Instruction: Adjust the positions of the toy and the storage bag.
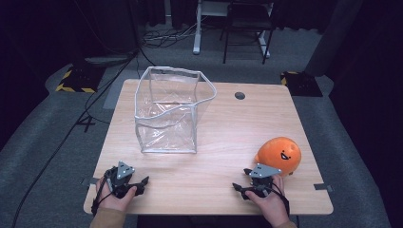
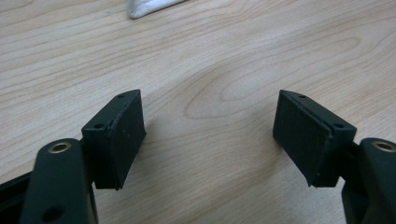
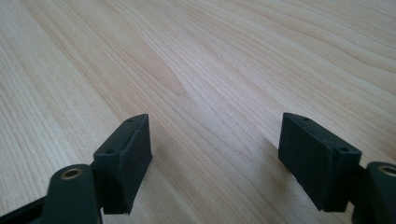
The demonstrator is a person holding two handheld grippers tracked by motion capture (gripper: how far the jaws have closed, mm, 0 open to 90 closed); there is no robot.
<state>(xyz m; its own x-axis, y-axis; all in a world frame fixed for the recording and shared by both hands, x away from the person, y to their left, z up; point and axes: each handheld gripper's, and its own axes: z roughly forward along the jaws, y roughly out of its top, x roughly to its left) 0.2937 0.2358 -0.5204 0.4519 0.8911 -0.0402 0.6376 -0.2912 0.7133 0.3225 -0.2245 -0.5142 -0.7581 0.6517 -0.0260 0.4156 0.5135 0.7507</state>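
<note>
A clear plastic bag [image 1: 168,111] with a white rim stands upright and open on the left half of the wooden table [image 1: 228,137]. An orange round plush toy [image 1: 279,155] with a smiling face lies at the right, near the front edge. My left gripper [image 1: 124,179] rests at the table's front left, held by a hand, its jaws wide open over bare wood [image 2: 210,128]. My right gripper [image 1: 256,183] sits at the front right, just before the plush toy, also open with nothing between its pads [image 3: 215,154]. A white corner of the bag [image 2: 149,7] peeks in at the top of the left gripper view.
A dark round hole [image 1: 240,95] sits in the table's far edge. Beyond the table lie grey floor, cables [image 1: 95,99], yellow-black striped pads [image 1: 76,80] and a chair frame [image 1: 244,28].
</note>
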